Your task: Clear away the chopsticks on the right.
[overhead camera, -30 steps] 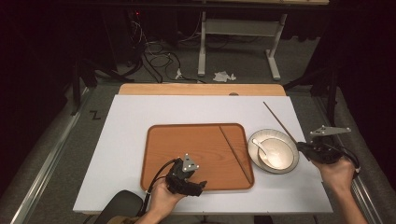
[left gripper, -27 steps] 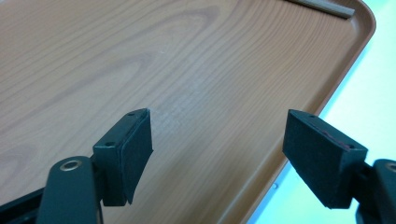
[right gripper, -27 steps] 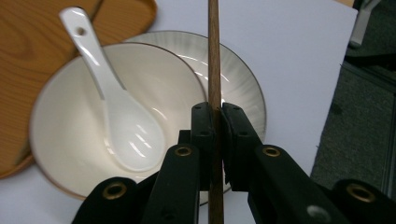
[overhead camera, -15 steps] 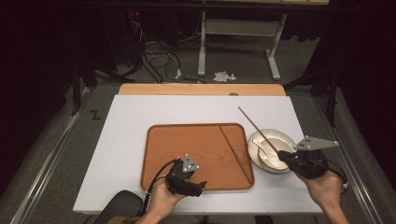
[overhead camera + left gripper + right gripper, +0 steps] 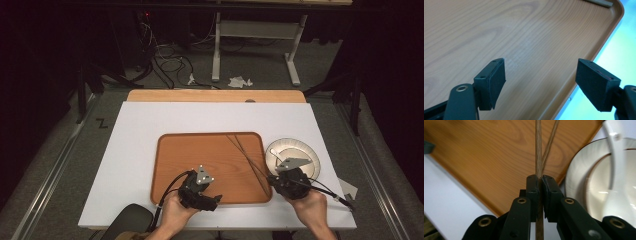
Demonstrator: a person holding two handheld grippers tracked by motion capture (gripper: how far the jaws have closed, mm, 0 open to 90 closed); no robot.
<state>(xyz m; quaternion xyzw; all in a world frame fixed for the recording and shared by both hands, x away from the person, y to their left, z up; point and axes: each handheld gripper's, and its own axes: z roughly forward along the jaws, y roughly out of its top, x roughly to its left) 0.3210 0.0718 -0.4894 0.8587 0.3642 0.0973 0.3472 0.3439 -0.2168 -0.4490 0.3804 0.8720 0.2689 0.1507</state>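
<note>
We carry a chopstick (image 5: 538, 150) clenched in the right hand-held gripper (image 5: 540, 182) over the tray (image 5: 175, 165); next, lay it beside its mate (image 5: 551, 138). Left hand-held gripper (image 5: 540, 82) hangs released.

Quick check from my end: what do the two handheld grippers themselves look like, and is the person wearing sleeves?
Both the left gripper and right gripper are black, each topped by a grey three-cornered plate and trailing a black cable. The jaws carry black pads and brass-coloured rivets. Forearms are bare, with no sleeves showing.
</note>
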